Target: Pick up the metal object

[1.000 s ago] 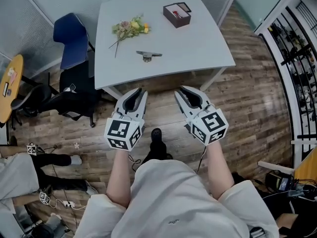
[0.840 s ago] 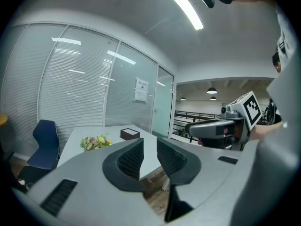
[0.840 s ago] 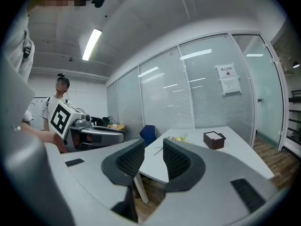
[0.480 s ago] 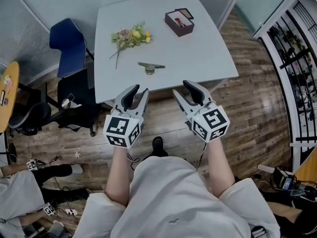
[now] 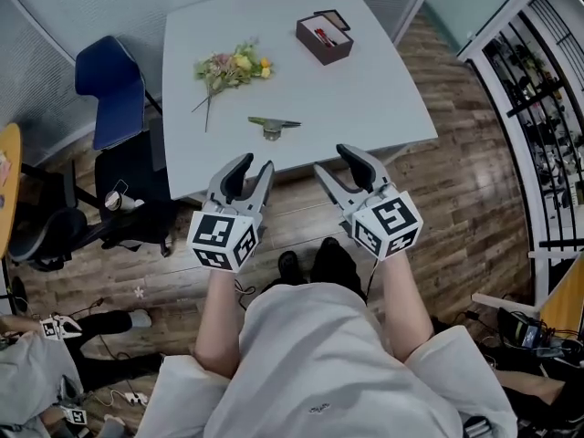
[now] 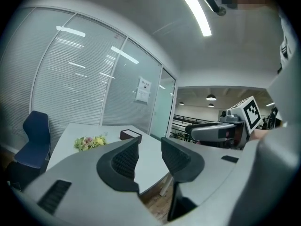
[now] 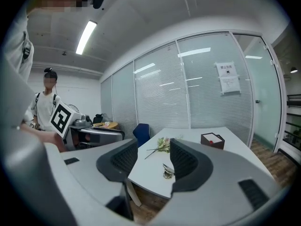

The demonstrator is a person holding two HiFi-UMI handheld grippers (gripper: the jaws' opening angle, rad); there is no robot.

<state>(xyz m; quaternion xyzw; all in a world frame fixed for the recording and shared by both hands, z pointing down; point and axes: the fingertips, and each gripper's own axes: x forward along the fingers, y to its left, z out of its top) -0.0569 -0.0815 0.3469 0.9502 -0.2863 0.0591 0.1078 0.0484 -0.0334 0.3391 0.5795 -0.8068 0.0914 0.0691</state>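
Note:
The metal object (image 5: 272, 126), a small silvery clamp-like piece, lies near the front edge of the white table (image 5: 383, 99); in the right gripper view the metal object (image 7: 166, 170) shows between the jaws, far off. My left gripper (image 5: 254, 164) and right gripper (image 5: 333, 160) hover side by side over the wood floor, short of the table edge. Both sets of jaws are opening, with nothing between them. In their own views the left gripper (image 6: 149, 145) and right gripper (image 7: 153, 147) point at the table.
A bunch of flowers (image 5: 228, 65) and an open dark box (image 5: 324, 36) lie farther back on the table. A blue chair (image 5: 109, 85) and a black chair (image 5: 128, 210) stand to the left. Glass walls enclose the far side. A person (image 7: 44, 102) stands at the left.
Both grippers' jaws have spread apart from nearly closed. The table and the metal object now sit slightly closer to the grippers in the head view.

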